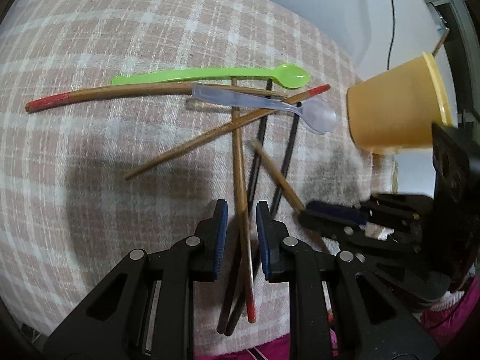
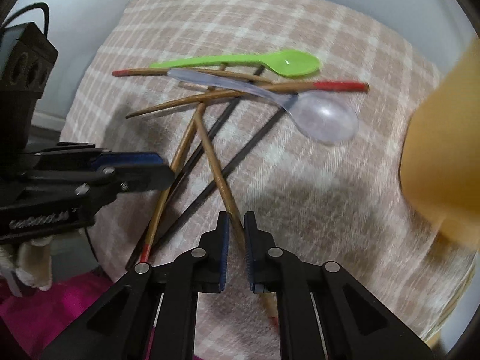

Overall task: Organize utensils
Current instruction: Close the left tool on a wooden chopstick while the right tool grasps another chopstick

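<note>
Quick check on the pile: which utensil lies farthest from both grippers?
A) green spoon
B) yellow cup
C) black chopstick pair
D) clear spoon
A: the green spoon sits at the pile's far edge in both wrist views, beyond the clear spoon and the black chopsticks.

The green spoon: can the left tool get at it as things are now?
Probably yes. The green spoon lies on top at the far edge of the pile, nothing covering it. But the left tool has a wooden chopstick between its fingers, which it would likely have to put down first.
</note>
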The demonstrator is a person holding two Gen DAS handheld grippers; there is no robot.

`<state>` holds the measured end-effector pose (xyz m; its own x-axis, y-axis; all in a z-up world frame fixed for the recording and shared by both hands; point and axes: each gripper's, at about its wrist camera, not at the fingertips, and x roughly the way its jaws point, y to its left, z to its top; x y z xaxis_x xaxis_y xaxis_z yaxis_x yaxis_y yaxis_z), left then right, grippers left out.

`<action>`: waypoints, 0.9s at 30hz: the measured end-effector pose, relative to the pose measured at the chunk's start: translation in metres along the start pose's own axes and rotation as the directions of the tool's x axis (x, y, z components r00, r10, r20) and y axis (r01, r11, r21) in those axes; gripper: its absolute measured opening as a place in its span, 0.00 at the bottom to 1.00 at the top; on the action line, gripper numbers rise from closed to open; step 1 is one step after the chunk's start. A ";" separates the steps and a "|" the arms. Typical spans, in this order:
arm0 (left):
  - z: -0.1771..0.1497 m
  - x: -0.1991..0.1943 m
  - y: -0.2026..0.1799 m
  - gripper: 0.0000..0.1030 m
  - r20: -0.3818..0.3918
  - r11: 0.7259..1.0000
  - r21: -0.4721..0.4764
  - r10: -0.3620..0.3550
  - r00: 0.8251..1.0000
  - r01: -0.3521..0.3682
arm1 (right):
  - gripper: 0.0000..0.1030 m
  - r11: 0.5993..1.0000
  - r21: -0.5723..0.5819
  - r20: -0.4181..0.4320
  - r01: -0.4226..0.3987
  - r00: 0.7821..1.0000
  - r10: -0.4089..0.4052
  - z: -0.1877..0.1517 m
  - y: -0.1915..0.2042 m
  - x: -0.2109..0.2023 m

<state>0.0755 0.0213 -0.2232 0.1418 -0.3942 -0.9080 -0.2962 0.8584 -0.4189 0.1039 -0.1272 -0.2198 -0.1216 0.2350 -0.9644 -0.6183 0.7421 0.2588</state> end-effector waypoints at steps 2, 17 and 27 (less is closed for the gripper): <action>0.003 0.002 0.003 0.17 0.002 1.000 -0.016 -0.001 1.000 0.001 | 0.07 0.999 0.041 0.000 -0.020 1.000 0.020 -0.007 -0.005 -0.001; 0.004 -0.009 0.020 0.04 -0.003 1.000 -0.009 0.010 1.000 -0.010 | 0.07 0.999 0.050 -0.004 -0.008 1.000 0.008 0.001 -0.001 0.007; -0.029 -0.027 0.036 0.04 -0.056 1.000 -0.001 -0.017 0.998 0.017 | 0.05 0.995 0.088 0.026 -0.047 0.999 0.045 -0.006 0.001 0.001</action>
<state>0.0339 0.0537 -0.2138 0.0937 -0.4265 -0.8996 -0.2945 0.8513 -0.4343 0.0986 -0.1297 -0.2212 -0.1288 0.2843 -0.9501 -0.5414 0.7825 0.3075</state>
